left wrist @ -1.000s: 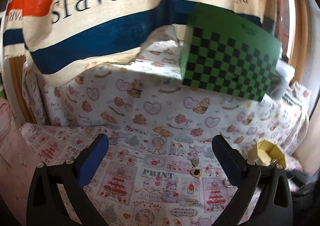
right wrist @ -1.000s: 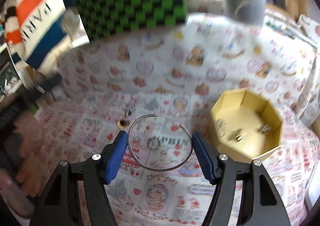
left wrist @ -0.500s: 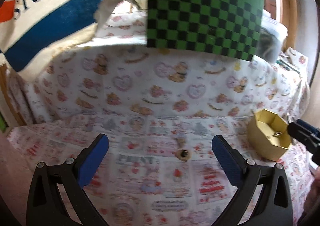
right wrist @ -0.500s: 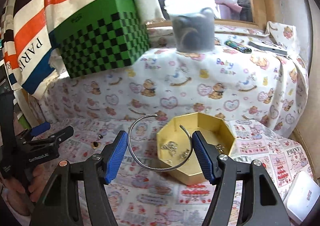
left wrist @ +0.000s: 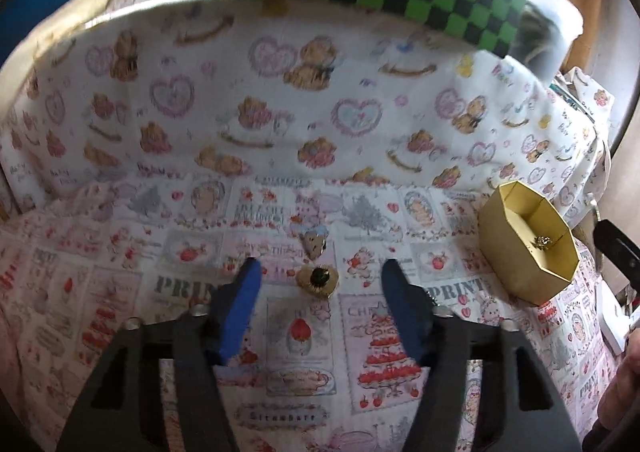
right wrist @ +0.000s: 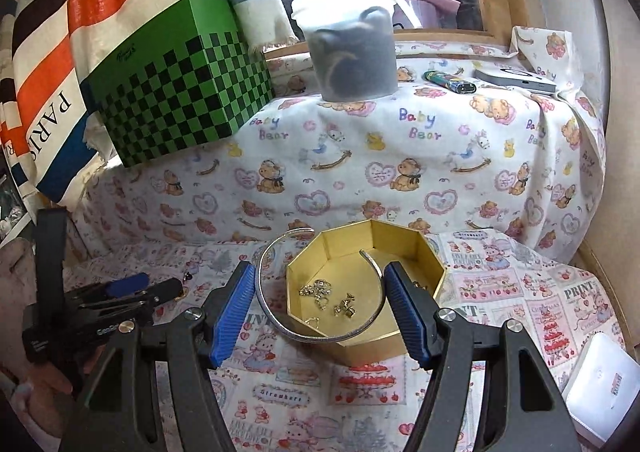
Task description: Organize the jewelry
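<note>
Right gripper (right wrist: 320, 284): blue pads clamped on a silver bangle (right wrist: 280, 326), held above the gold box (right wrist: 376, 348), partly overlapping its rim at 9 o'clock. Left gripper (left wrist: 320, 274): jaws apart, nothing held; a gold heart-shaped charm (left wrist: 317, 281) lies on the cloth (left wrist: 280, 352) between the fingertips. Small jewelry pieces (right wrist: 326, 294) lie inside the box.

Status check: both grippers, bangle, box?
Right gripper shut on silver bangle over gold box. Left gripper open around heart charm. Nothing blocking.
</note>
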A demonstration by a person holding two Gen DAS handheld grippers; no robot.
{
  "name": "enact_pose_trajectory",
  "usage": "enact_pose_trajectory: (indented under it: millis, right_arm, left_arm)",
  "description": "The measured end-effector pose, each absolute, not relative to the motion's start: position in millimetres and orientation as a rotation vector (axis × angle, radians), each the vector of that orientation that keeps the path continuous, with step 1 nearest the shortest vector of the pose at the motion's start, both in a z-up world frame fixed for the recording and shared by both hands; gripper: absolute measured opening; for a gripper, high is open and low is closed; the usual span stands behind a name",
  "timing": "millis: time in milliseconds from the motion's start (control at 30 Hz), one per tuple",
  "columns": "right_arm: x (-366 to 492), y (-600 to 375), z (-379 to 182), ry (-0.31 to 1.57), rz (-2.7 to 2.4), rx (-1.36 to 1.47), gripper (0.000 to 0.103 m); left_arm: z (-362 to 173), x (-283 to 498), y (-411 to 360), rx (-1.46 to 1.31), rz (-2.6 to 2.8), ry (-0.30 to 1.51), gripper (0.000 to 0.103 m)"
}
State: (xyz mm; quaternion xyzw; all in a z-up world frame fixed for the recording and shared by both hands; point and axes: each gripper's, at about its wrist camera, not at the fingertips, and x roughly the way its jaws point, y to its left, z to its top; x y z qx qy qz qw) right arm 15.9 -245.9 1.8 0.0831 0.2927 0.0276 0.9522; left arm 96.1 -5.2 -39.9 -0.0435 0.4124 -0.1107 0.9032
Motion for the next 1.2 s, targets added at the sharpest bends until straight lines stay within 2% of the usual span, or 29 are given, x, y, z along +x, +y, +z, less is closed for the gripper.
enact_pose_trajectory:
  millis: [67, 200, 267, 533, 600, 700, 1033, 1067, 1200]
  right_arm:
    - [16, -247, 2, 0.596, 0.060, 0.178, 0.068]
    - [16, -248, 2, 0.597, 0.054, 0.176, 0.068]
    - [17, -247, 0, 0.600, 0.048, 0.170, 0.068]
    - [20, -248, -3, 0.611, 0.045, 0.170, 0.068]
    - [20, -248, -4, 0.613, 0.044, 0.167, 0.068]
    - [21, -248, -5, 0.617, 0.040, 0.164, 0.068]
    - [20, -252, -5, 0.617, 0.038, 0.170, 0.068]
    - [19, -253, -4, 0.614, 0.039, 0.175, 0.068]
    - [15, -259, 1, 0.599, 0.037, 0.196, 0.068]
  left_arm:
    - [-43, 98, -2, -0.100, -0.223, 0.870, 0.042]
    - [-46, 99, -1, -0.083, -0.204, 0.862, 0.035]
    - [-47, 100, -1, -0.088, -0.214, 0.867, 0.026]
    - [-49, 102, -5, -0.070, -0.232, 0.865, 0.024]
    - [-48, 104, -8, -0.078, -0.250, 0.860, 0.020]
    - [-51, 109, -11, -0.082, -0.267, 0.873, 0.008]
    - [-46, 99, -7, -0.073, -0.274, 0.850, 0.006]
    - [-44, 96, -7, -0.074, -0.278, 0.842, 0.002]
    - [-36, 86, -5, -0.088, -0.307, 0.810, 0.002]
